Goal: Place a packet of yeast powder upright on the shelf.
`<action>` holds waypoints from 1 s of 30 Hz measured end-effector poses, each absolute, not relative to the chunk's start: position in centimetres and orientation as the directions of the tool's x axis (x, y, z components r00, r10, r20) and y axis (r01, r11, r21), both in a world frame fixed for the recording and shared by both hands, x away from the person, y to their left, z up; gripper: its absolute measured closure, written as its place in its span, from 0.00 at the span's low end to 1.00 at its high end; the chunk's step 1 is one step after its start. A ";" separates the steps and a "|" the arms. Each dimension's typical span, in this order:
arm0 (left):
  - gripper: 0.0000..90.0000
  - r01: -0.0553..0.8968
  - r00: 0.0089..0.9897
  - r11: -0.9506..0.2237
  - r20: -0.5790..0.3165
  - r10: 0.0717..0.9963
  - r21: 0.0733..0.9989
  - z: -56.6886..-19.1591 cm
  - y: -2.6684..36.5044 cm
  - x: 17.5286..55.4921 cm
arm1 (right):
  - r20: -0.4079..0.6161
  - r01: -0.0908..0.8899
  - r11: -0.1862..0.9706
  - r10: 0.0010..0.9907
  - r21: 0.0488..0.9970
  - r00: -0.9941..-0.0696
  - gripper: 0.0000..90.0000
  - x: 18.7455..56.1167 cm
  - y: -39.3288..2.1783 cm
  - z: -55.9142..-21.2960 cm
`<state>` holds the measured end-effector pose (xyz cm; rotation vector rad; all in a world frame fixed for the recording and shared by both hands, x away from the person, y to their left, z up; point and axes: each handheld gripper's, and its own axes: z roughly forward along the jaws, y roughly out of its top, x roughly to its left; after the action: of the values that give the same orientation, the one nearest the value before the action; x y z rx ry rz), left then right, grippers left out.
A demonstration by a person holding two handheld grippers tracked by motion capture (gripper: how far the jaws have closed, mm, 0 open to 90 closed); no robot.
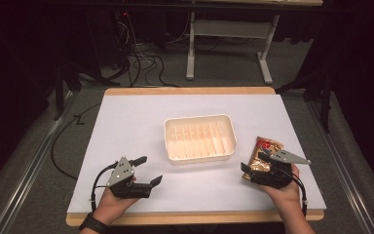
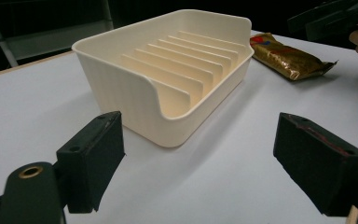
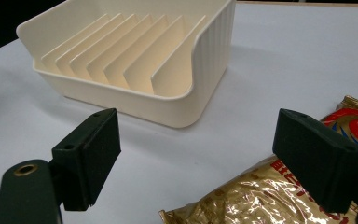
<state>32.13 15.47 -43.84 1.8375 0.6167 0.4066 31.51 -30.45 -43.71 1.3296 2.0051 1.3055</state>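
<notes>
A cream tray [image 1: 174, 144] with several upright dividers sits mid-table; its ribbed wall [image 2: 121, 93] fills the left gripper view, and its curved corner [image 3: 200, 70] is near in the right gripper view. A gold-and-red foil packet [image 1: 262, 155] lies flat to the tray's right, also visible as the packet [image 2: 291, 58] and the packet [image 3: 261, 198]. My right gripper [image 1: 259, 166] is open low over the packet's near end, with its right jaw above the foil in its own view [image 3: 205, 158]. My left gripper [image 1: 147, 170] stands open and empty near the front left, facing the tray [image 2: 214, 163].
A white sheet covers the wooden table [image 1: 190, 90]; its front edge [image 1: 195, 218] is just behind both hands. On the dark floor beyond are cables [image 1: 141, 58] and a white desk frame [image 1: 229, 29].
</notes>
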 end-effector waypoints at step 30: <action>0.19 0.193 0.824 -0.245 -0.021 0.566 0.950 -43.5 12.5 33.7 | 0.154 0.555 0.085 0.916 0.827 -0.370 0.41 26.9 -33.9 -44.5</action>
<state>33.70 12.51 -43.48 1.8164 0.5786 0.3899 26.93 -33.89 -44.51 1.4491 1.9641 1.2005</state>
